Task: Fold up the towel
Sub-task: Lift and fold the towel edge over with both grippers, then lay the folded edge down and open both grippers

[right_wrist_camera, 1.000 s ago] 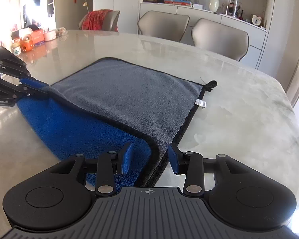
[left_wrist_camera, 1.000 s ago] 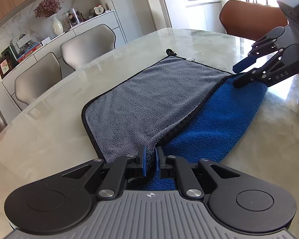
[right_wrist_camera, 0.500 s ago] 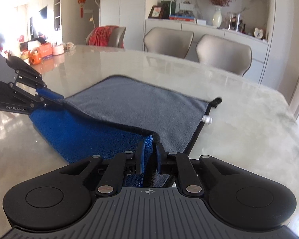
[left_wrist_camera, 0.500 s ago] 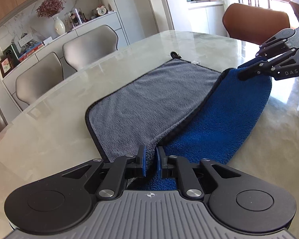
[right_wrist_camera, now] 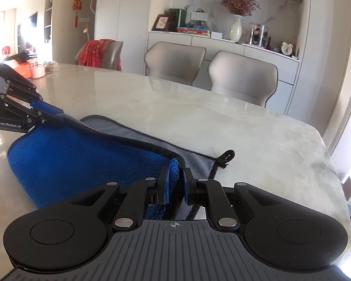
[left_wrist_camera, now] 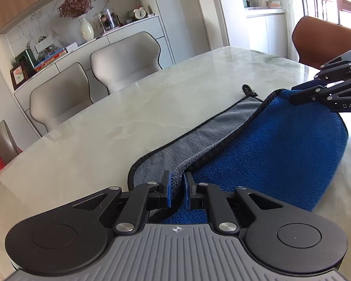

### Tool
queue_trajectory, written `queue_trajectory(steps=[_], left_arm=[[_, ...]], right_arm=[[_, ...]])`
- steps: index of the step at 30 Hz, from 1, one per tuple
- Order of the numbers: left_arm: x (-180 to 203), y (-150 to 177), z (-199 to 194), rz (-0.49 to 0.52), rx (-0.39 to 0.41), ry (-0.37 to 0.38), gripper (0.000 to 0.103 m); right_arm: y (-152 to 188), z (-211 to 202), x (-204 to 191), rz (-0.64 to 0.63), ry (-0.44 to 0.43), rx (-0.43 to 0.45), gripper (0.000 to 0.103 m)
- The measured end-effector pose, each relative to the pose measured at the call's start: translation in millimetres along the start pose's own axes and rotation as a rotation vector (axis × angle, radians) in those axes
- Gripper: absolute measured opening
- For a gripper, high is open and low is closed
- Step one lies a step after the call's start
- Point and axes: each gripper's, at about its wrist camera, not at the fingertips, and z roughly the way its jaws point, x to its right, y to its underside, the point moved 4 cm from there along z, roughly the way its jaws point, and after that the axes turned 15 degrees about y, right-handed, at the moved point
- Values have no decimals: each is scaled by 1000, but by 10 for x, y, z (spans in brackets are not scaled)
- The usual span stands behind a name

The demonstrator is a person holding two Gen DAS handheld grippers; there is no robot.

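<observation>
A towel (left_wrist_camera: 280,154), blue on one face and grey on the other with a black hem, lies partly on the marble table (left_wrist_camera: 119,126). My left gripper (left_wrist_camera: 176,193) is shut on one near corner of it. My right gripper (right_wrist_camera: 175,188) is shut on the other near corner. Both corners are lifted, so the blue face (right_wrist_camera: 82,159) hangs toward me and only a strip of grey (left_wrist_camera: 199,140) rests flat. The towel's black hanging loop (right_wrist_camera: 225,157) lies on the table at its far corner. Each gripper shows in the other's view: the right gripper (left_wrist_camera: 292,98), the left gripper (right_wrist_camera: 43,118).
Two beige chairs (left_wrist_camera: 126,58) stand at the table's far side, with a white sideboard (right_wrist_camera: 222,44) behind them. An orange-brown chair (left_wrist_camera: 323,39) is at the right end. Small boxes and jars (right_wrist_camera: 35,69) sit on the far left of the table.
My right gripper closed on the towel's corner. Both grippers then lifted their corners and carried them toward the far edge, so less of the grey face shows.
</observation>
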Motion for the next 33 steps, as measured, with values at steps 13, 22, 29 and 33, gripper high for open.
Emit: queue_trajectory(steps=[13,22,29,33], left_arm=[[-359,-96,659,-61,-69,-1,12],[-479,-117,702,-94,-55,12,16],[-520,-184,660,-113,-8,-2,15],[-557,-229,637,-94,16,-64,13]], right_arm=[[-46,663,7,-31,49,-68,12],[-34,783,-1,-25,60,-64,12],[-64,766,8,-18,69,-36,13],[-96,760,47,1,62,-18,13]])
